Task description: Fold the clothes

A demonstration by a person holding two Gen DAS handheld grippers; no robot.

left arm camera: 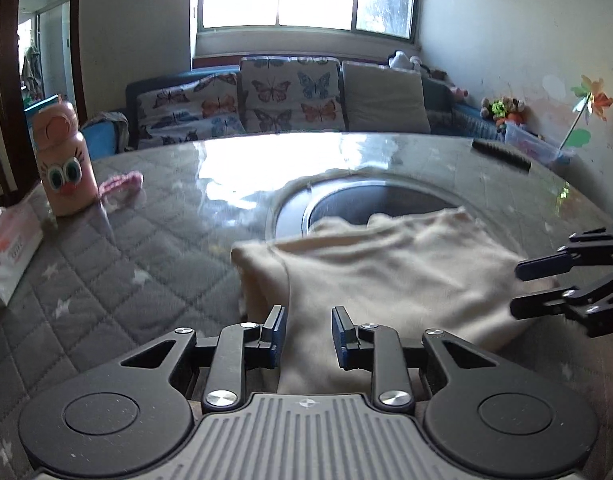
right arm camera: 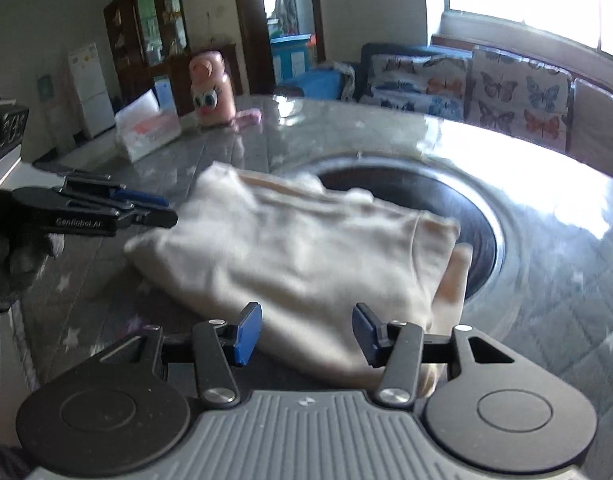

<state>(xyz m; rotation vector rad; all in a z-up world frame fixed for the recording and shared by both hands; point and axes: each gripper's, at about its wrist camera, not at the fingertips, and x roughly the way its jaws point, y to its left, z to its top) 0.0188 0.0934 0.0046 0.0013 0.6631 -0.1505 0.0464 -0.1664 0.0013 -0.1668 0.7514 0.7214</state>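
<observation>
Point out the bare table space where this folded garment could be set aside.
Free: the grey quilted table cover between the pink cartoon-face bottle and the folded cream garment. Also the glossy strip beyond the round dark recess.
Crowded: the left edge, with the white tissue pack, bottle and pink knitted strap.

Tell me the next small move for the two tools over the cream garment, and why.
Probably lower both tools and close them on the near edge of the cream garment. The left tool and right tool both stand open with nothing between the pads, and the garment lies bunched on the table, partly over its dark round recess, so it seems not yet gripped for a fold.
</observation>
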